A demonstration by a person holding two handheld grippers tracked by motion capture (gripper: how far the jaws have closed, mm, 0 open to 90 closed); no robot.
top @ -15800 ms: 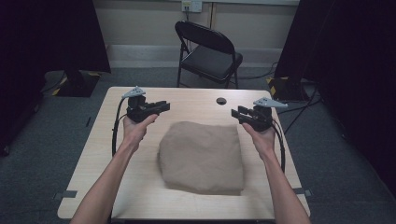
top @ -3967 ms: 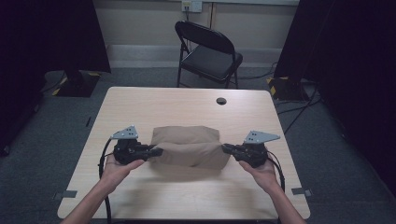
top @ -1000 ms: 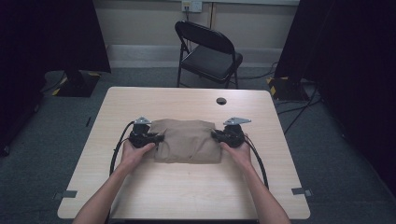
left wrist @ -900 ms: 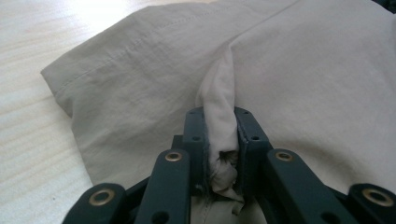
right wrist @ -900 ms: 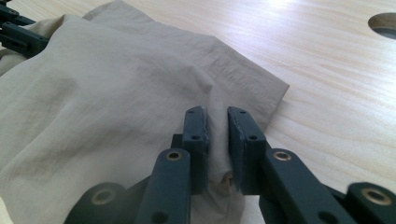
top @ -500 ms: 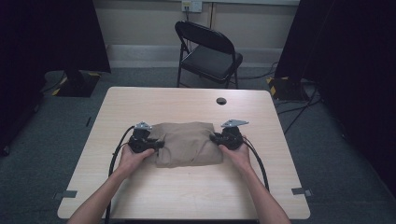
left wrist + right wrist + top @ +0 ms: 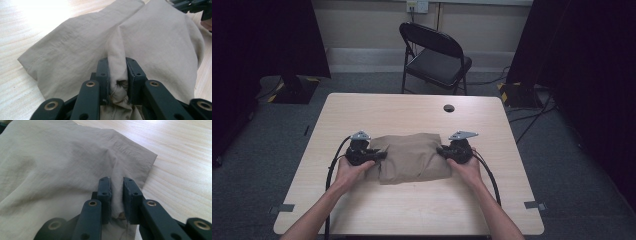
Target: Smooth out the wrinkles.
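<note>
A folded tan cloth (image 7: pixel 412 157) lies on the pale wooden worktop (image 7: pixel 412 112), a little nearer the person's edge than the middle. The left tongs (image 7: pixel 117 75) pinch a gathered ridge of fabric at the cloth's left end — their jaws have just been opening a little, yet the bunched fabric sits between the pads. The right tongs (image 7: pixel 117 195) grip a similar fold at the right end — near a stitched hem corner.

Left claw (image 7: pixel 379 156) jaws just been easing apart, fold between them; right claw (image 7: pixel 441 150) pinched; forearms converging.
</note>
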